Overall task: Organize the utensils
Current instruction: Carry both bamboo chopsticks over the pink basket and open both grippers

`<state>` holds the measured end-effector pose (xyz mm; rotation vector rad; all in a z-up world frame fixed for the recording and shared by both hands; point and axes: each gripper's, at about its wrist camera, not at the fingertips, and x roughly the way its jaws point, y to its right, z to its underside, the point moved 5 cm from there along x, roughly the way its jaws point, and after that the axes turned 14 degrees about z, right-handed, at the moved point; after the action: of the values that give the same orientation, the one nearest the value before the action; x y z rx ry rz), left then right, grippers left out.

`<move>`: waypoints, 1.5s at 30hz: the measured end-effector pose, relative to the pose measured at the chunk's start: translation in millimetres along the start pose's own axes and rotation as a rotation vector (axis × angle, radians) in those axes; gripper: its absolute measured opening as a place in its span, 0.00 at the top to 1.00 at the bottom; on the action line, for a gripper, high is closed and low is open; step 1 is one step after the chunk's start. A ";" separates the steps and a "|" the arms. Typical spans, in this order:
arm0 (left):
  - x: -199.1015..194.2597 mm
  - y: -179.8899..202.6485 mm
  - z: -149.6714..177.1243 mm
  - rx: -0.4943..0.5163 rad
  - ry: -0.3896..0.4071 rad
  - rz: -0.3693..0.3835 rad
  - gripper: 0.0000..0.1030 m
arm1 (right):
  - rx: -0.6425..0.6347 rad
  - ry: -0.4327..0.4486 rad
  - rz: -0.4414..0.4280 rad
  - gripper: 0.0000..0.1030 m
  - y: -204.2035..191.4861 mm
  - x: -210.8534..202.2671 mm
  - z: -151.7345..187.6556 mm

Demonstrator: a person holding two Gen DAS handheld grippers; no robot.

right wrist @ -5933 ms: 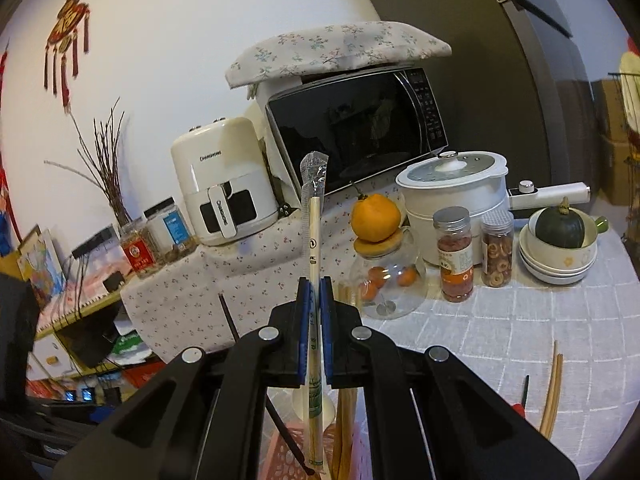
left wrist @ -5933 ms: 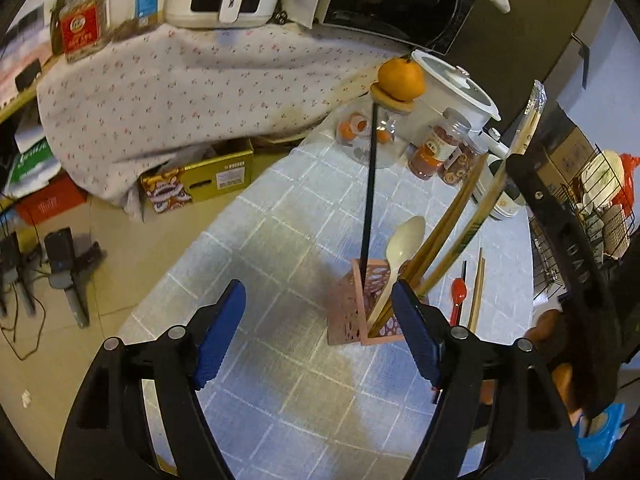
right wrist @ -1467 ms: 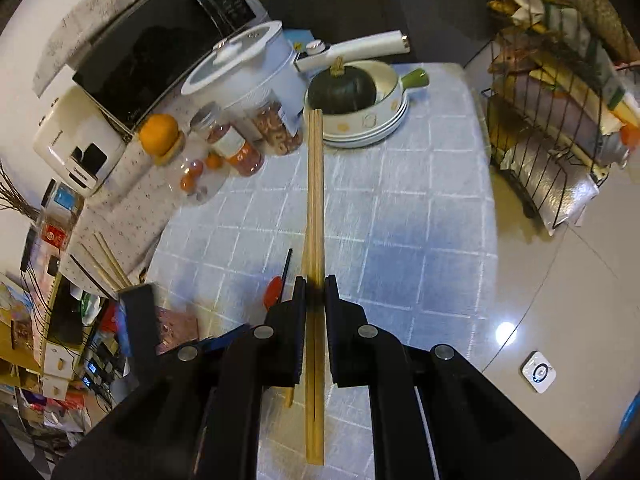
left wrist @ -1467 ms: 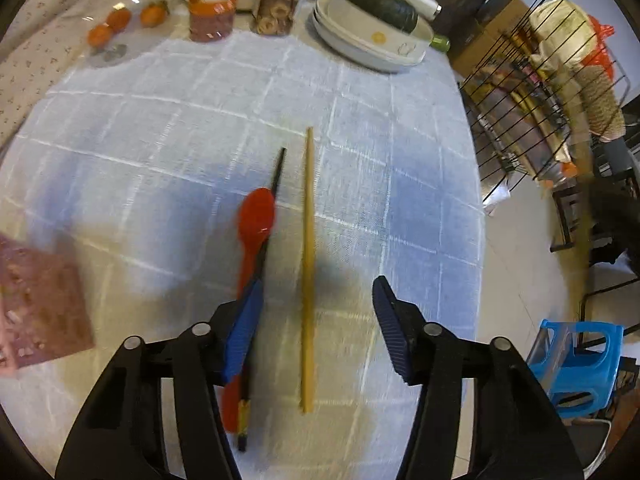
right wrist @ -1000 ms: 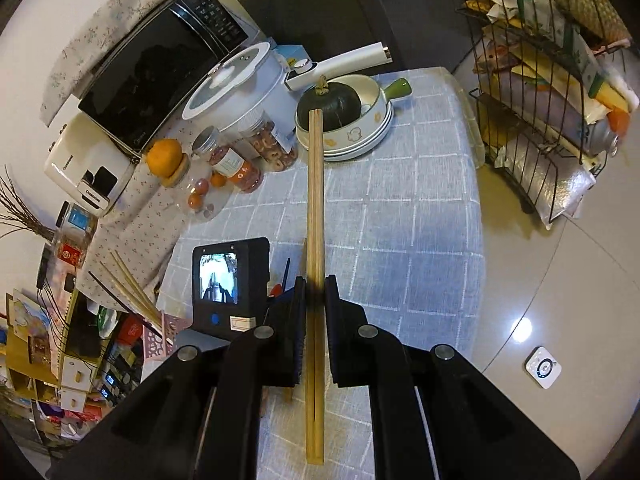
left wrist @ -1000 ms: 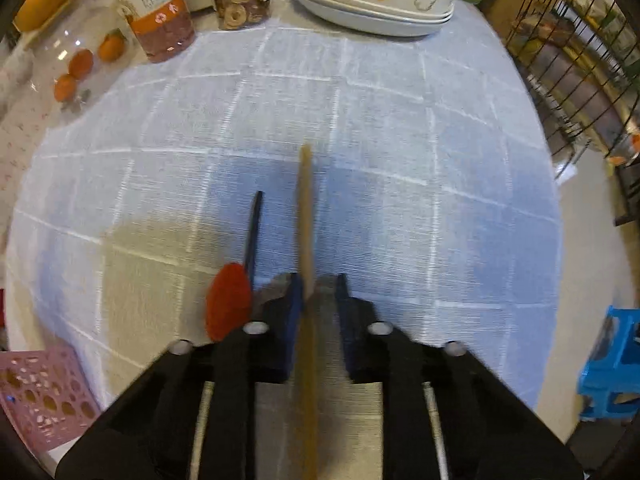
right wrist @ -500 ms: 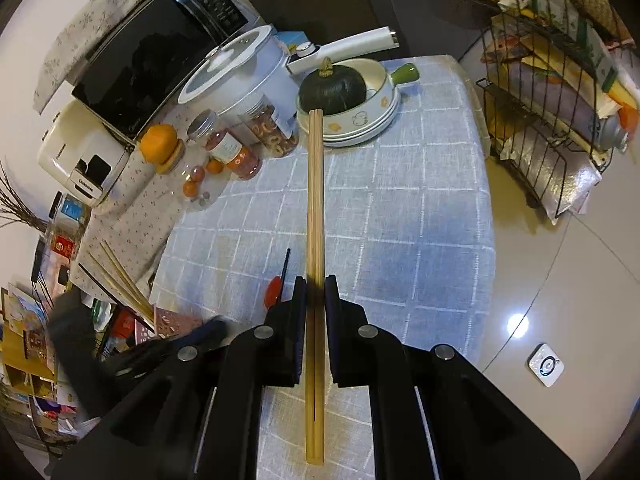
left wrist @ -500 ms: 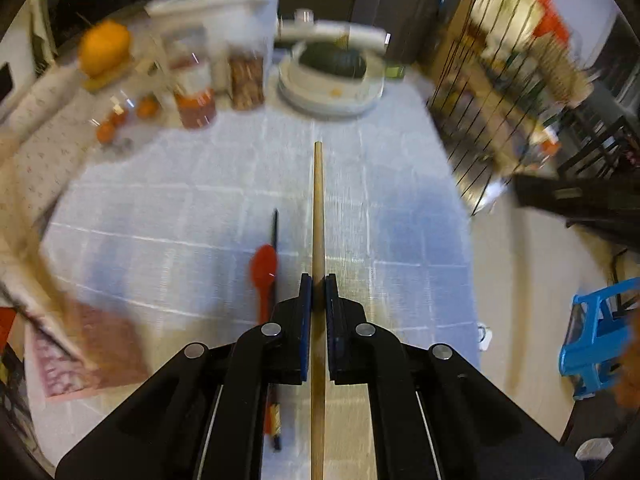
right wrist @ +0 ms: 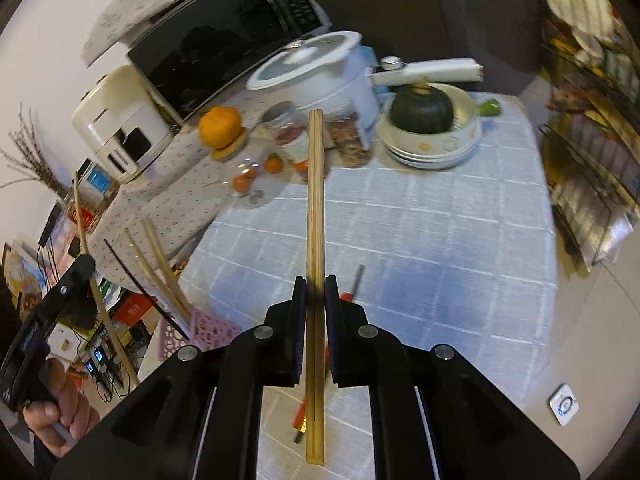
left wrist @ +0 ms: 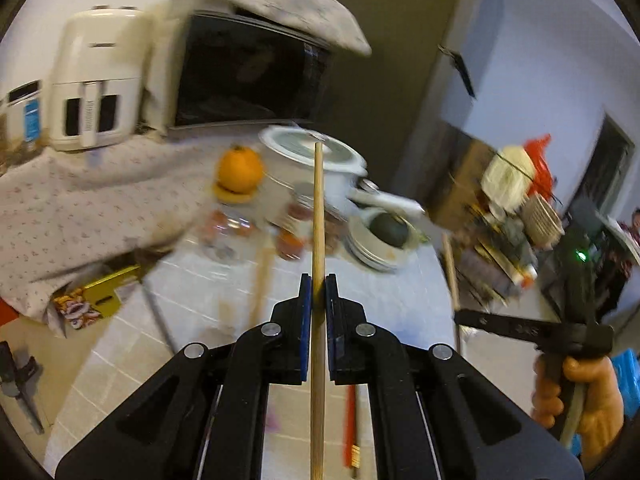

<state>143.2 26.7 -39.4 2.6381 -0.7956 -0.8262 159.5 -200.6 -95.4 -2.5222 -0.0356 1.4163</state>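
My left gripper [left wrist: 314,284] is shut on a single wooden chopstick [left wrist: 318,216] and holds it up above the table. My right gripper [right wrist: 315,286] is shut on a pair of wooden chopsticks [right wrist: 315,196] above the table. The pink perforated utensil holder [right wrist: 200,330] stands at the table's left edge with several chopsticks [right wrist: 160,268] and a black stick in it. A red spoon [right wrist: 346,298] lies on the cloth under the right gripper. The left gripper also shows at the left edge of the right wrist view [right wrist: 78,264], and the right gripper at the right of the left wrist view [left wrist: 458,316].
A white checked cloth [right wrist: 440,248] covers the table. At its back stand a white pot [right wrist: 320,76], spice jars [right wrist: 348,140], a glass jar topped by an orange [right wrist: 221,122] and stacked bowls with a green squash [right wrist: 422,110]. A wire rack [right wrist: 592,160] stands right.
My left gripper closed on the single chopstick, lifted it off the cloth and swung up and left toward the holder side. My right gripper keeps its pair of chopsticks.
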 end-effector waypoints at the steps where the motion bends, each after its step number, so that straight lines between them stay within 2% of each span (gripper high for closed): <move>1: -3.1 -10.1 0.0 -0.017 0.019 -0.005 0.95 | -0.006 0.010 -0.009 0.91 -7.3 0.7 -1.0; 8: -13.3 -46.7 -5.8 -0.001 0.135 -0.079 0.95 | -0.025 0.080 -0.073 0.91 -44.0 1.1 -5.4; 12: -11.6 -49.5 -4.7 0.063 0.187 -0.109 0.95 | -0.039 0.121 -0.091 0.91 -53.0 -2.3 -7.3; 18: 1.0 -56.1 4.8 0.102 0.218 -0.095 0.94 | -0.035 0.153 -0.103 0.91 -53.2 -7.2 -8.4; 23: 12.0 -67.0 21.6 0.100 0.148 -0.138 0.94 | -0.025 0.165 -0.104 0.91 -51.2 -8.8 -10.2; 28: 13.4 -70.4 33.6 0.061 0.067 -0.128 0.93 | -0.032 0.181 -0.116 0.91 -58.3 -10.3 -8.7; 29: 13.2 -69.5 34.6 0.050 0.037 -0.125 0.90 | -0.034 0.184 -0.114 0.91 -61.2 -9.5 -7.7; 30: 13.1 -69.7 34.5 0.043 0.017 -0.128 0.79 | -0.034 0.184 -0.112 0.91 -63.2 -8.6 -6.8; 31: 11.2 -68.9 33.6 0.034 -0.004 -0.139 0.74 | -0.036 0.184 -0.111 0.91 -65.9 -7.1 -5.6; 34: -4.1 -67.2 23.8 -0.024 -0.034 -0.167 0.71 | -0.041 0.188 -0.108 0.91 -74.9 -2.1 -2.4; 35: -11.0 -68.2 20.9 -0.063 -0.071 -0.193 0.70 | -0.042 0.188 -0.112 0.91 -78.7 0.2 -1.3; 36: -15.4 -68.8 20.9 -0.083 -0.112 -0.224 0.65 | -0.042 0.189 -0.114 0.91 -81.8 1.7 -0.3; 37: -19.5 -70.7 22.7 -0.098 -0.170 -0.269 0.54 | -0.042 0.191 -0.114 0.91 -85.4 3.2 0.2; 38: -24.7 -74.5 26.6 -0.118 -0.235 -0.318 0.51 | -0.040 0.198 -0.119 0.91 -91.0 4.2 0.9; 39: -28.5 -77.0 28.7 -0.139 -0.260 -0.333 0.48 | -0.037 0.207 -0.125 0.91 -95.1 4.2 1.3; 42: -44.5 -95.7 35.6 -0.257 -0.288 -0.333 0.39 | -0.021 0.259 -0.157 0.91 -111.2 -0.8 0.1; 45: -55.5 -119.9 38.1 -0.351 -0.272 -0.351 0.39 | -0.001 0.332 -0.190 0.91 -130.0 -7.2 -1.2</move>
<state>133.3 153.0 -92.8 2.4045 -0.2085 -1.3031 169.6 -75.9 -59.4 -2.6391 -0.2092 0.9163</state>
